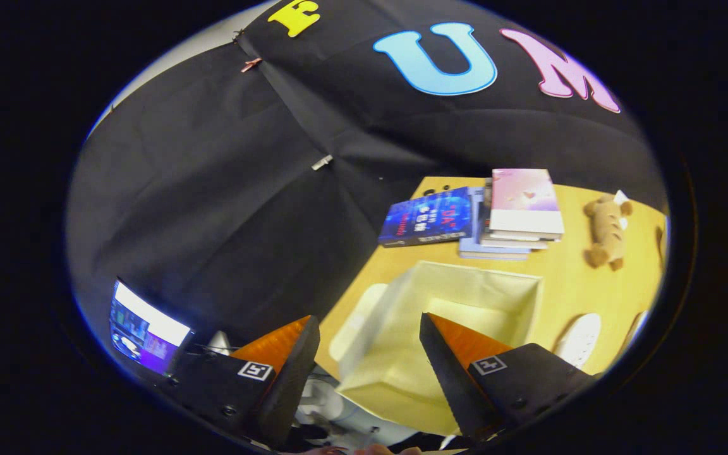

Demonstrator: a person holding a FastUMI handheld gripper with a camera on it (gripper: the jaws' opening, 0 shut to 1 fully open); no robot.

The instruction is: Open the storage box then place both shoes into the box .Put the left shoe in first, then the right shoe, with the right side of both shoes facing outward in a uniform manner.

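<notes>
Storage box (pixel 465 297) stands open on the wooden worktop (pixel 585 278), its cream inside bare, and what looks like its lid (pixel 354 322) lies just beside it. The hand-held gripper (pixel 370 360) hovers above with the fingers wide apart and nothing between them. The box is just ahead of the fingers and below them, partly covered by one finger. A white shoe (pixel 580 339) lies near the box, and a second pale edge beside it may be the other shoe; I cannot tell which is the left one. Choosing the wrong shoe first could spoil the order. A stack of books (pixel 515 215) and a plush toy (pixel 607 230) lie beyond the box.
</notes>
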